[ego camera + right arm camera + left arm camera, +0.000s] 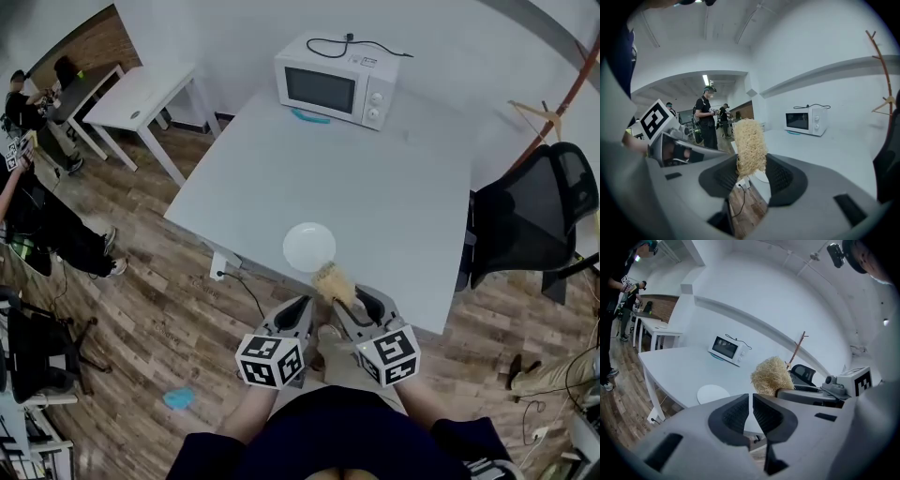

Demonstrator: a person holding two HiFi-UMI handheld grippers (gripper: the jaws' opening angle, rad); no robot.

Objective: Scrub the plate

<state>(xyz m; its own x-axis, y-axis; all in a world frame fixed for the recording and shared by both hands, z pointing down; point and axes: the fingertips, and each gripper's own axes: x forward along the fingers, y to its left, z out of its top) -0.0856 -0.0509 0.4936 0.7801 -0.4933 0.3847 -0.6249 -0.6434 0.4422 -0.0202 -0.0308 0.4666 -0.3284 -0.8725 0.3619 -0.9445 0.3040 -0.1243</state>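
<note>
A round white plate (309, 247) lies near the front edge of the white table (375, 187); the left gripper view shows the plate (712, 393) beyond the jaws. My right gripper (354, 300) is shut on a straw-coloured fibre scrubber (334, 280), held just off the table's front edge, close to the plate. In the right gripper view the scrubber (749, 145) sticks up out of the right gripper (751, 165). My left gripper (302, 305) hangs beside it, off the edge. Its jaws (751, 398) are shut to a thin slit with nothing between them. The scrubber (771, 376) shows to its right.
A white microwave (336, 80) stands at the table's far side with a small blue thing (309, 116) in front of it. A black office chair (534, 211) is at the right. A smaller white table (141, 98) and people (37, 216) are at the left. A cable (246, 286) hangs under the table.
</note>
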